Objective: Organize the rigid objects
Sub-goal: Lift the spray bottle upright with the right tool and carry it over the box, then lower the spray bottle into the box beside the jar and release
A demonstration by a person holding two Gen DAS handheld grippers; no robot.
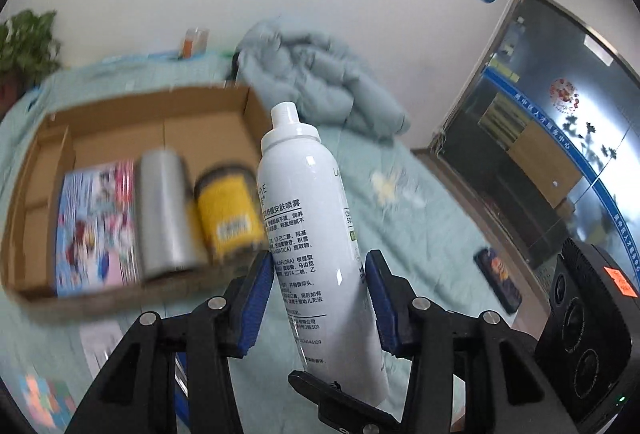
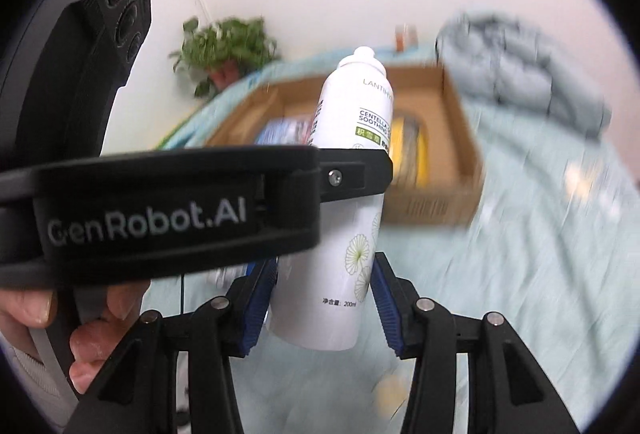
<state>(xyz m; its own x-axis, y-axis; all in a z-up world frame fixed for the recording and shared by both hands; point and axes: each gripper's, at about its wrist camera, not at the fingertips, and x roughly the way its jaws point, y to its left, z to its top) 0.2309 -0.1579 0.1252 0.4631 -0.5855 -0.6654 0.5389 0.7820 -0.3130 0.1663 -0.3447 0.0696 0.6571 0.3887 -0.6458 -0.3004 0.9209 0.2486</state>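
Note:
A white spray bottle (image 1: 316,234) stands upright in the air between both grippers; it also shows in the right wrist view (image 2: 344,234). My left gripper (image 1: 320,298) has its blue pads on both sides of it and holds it. My right gripper (image 2: 324,306) also brackets the bottle's lower part, its blue pads close to the sides; contact is unclear. The left gripper's black body (image 2: 168,209) crosses in front of the bottle. Behind is a cardboard box (image 1: 48,149) holding a colourful book (image 1: 96,230), a silver can (image 1: 166,213) and a yellow jar (image 1: 228,209).
Everything lies on a pale green bedsheet (image 1: 424,234). A grey-blue padded jacket (image 1: 320,81) is heaped behind the box. A dark flat object (image 1: 498,280) lies on the sheet at the right. A potted plant (image 2: 224,49) stands at the far left, and a glass door (image 1: 560,137) at the right.

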